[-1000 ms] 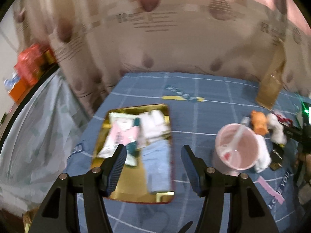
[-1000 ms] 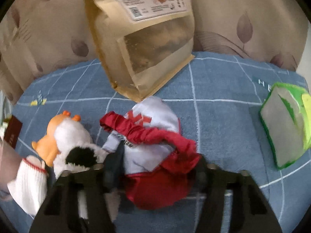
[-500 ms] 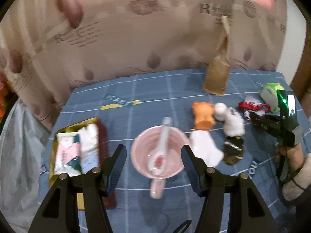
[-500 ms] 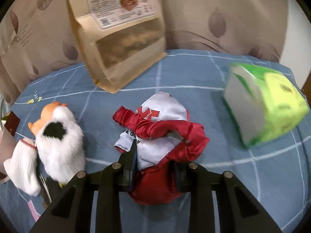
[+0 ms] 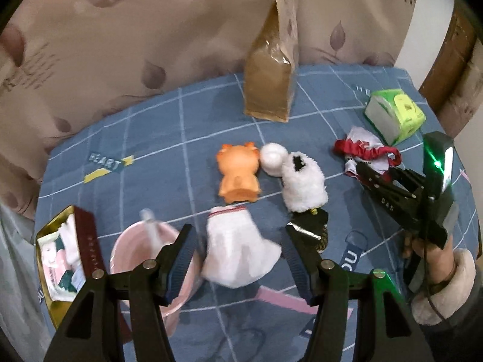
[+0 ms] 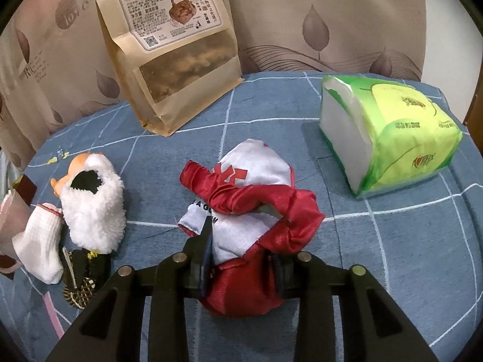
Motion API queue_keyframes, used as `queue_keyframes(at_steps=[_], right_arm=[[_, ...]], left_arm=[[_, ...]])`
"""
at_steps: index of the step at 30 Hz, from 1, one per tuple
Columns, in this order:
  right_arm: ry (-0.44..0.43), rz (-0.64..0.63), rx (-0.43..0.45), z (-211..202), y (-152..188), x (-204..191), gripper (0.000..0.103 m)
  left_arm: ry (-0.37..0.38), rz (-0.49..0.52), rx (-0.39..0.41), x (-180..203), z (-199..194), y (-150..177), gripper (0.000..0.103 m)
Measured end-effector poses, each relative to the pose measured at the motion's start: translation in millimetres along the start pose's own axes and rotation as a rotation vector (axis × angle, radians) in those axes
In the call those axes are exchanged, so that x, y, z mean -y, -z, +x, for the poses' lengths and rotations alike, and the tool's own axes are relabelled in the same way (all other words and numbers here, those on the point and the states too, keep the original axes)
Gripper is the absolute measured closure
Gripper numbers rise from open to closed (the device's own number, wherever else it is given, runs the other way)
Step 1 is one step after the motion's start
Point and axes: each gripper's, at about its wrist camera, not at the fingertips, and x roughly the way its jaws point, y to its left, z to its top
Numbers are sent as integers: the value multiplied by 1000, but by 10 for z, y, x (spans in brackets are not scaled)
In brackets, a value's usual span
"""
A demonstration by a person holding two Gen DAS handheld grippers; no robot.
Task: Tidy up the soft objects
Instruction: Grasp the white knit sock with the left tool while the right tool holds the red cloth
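My right gripper [image 6: 241, 259] is shut on a red and white satin garment [image 6: 253, 202] lying on the blue cloth; it also shows in the left wrist view [image 5: 366, 150]. My left gripper [image 5: 238, 253] is open, its jaws on either side of a white sock [image 5: 235, 250]. Beyond it lie an orange plush toy [image 5: 238, 172] and a white fluffy plush [image 5: 305, 181]. In the right wrist view the white plush [image 6: 96, 208] and the sock [image 6: 39, 241] lie to the left.
A pink bowl [image 5: 145, 259] with a spoon sits left of the sock, and a gold tin [image 5: 60, 259] of folded items beyond it. A brown snack bag [image 6: 169, 48] stands at the back. A green tissue pack [image 6: 389, 138] lies right. A small dark pouch [image 5: 314, 229] lies near the sock.
My left gripper has swung right, from the gold tin past the pink bowl to the white sock. My right gripper has closed on the red and white garment.
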Motion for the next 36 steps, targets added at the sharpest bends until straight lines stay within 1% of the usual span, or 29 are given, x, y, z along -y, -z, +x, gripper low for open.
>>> queue_keyframes(at_steps=[5, 9, 16, 23, 28, 36], right_arm=[[-18, 15, 2, -1, 6, 26, 72], [-32, 25, 3, -3, 9, 39, 71], [-52, 39, 5, -9, 6, 68, 70], [-59, 44, 4, -14, 0, 81, 70], [-61, 47, 3, -20, -6, 82, 70], [-67, 53, 4, -28, -7, 83, 70]], left_arm=[[50, -39, -82, 23, 235, -202, 43], [13, -44, -125, 28, 401, -304, 43], [3, -85, -194, -44, 641, -313, 43], [-16, -96, -220, -75, 756, -302, 43], [-14, -101, -237, -46, 856, -266, 43], [-8, -115, -239, -66, 906, -266, 43]])
